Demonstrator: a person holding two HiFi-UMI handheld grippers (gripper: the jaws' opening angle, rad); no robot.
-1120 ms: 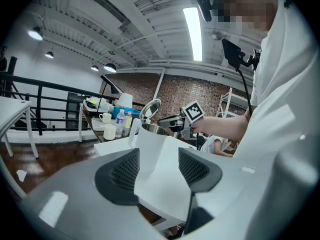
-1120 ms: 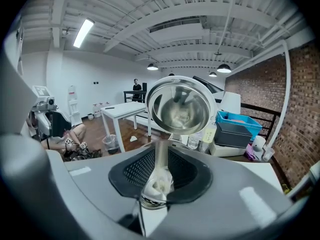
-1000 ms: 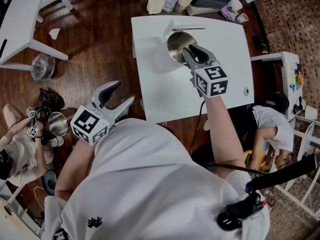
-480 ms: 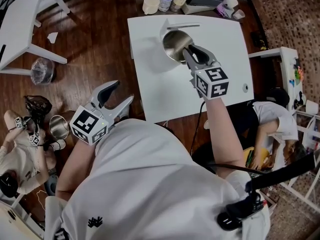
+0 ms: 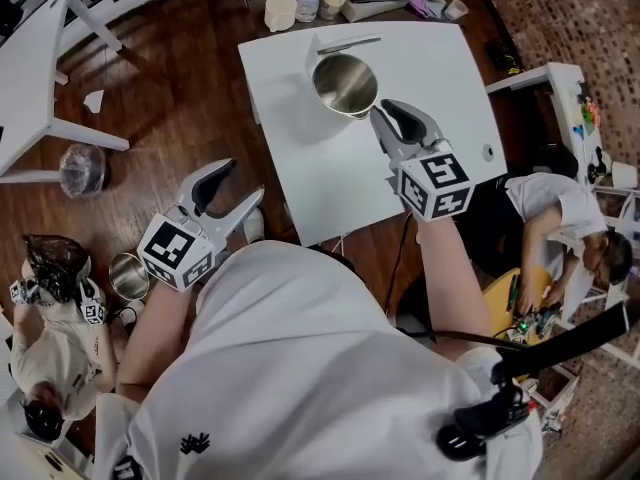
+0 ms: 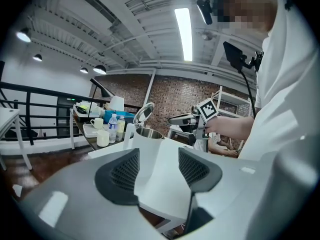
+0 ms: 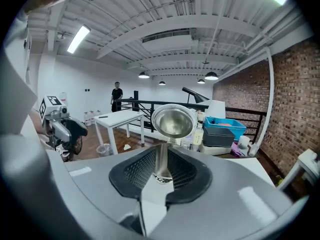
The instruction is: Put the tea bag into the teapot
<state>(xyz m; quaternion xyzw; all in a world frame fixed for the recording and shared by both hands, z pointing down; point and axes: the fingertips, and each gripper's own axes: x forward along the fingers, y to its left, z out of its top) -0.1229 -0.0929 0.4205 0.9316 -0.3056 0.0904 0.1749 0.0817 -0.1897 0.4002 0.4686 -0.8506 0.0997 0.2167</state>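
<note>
The teapot (image 5: 345, 83) stands with its lid open near the table's (image 5: 330, 178) far edge, left of the middle. The right tongs (image 5: 384, 114) point at it, tips just beside its near-right rim. Their jaws are a narrow gap apart and grip nothing I can see. The left tongs (image 5: 240, 182) gape wide and empty, off the near-left corner. I cannot tell where the tea bag lies.

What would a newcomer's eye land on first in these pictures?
The shiny steel teapot stands on the white table, its lid flipped up. The right gripper hangs just beside it, jaws narrowly apart and empty. The left gripper hovers wide open off the table's near edge, over the wooden floor.
</note>
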